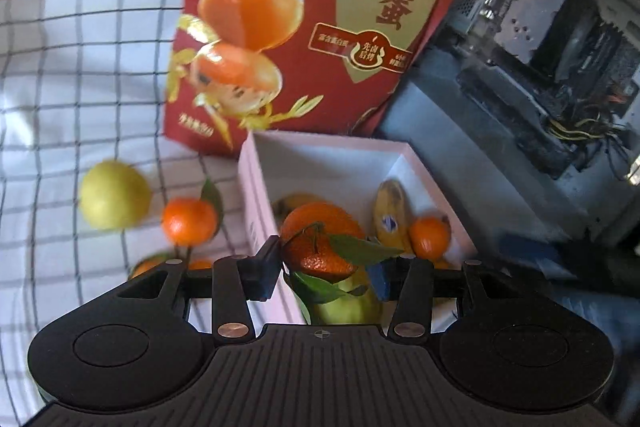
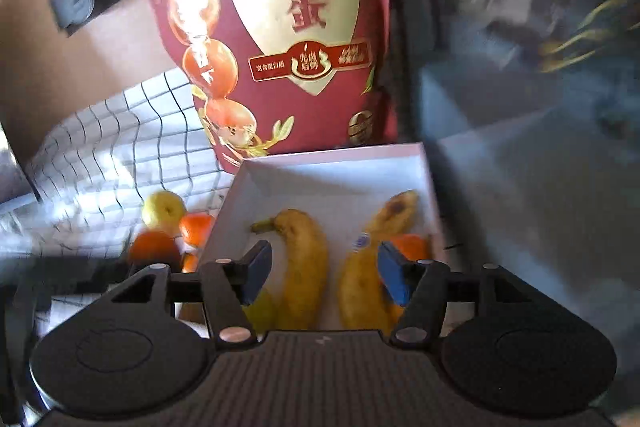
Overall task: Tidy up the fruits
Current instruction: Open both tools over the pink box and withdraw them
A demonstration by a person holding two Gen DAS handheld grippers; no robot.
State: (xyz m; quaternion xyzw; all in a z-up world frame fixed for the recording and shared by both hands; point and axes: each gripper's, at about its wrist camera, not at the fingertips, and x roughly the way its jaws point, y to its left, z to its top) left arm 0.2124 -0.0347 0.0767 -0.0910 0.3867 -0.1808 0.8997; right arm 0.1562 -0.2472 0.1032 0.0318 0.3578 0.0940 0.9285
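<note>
while you scan from the left, a pale pear (image 1: 114, 200) and a small mandarin (image 1: 189, 221) lie loose on the checked cloth (image 1: 60, 75). your left gripper (image 1: 326, 275) pinches a leafy mandarin (image 1: 320, 239) above the white box (image 1: 320, 147); its rind is soft, so grip the sides lightly. your right gripper (image 2: 324, 273) hangs with jaws spread over two bananas (image 2: 304, 259), holding nothing.
</note>
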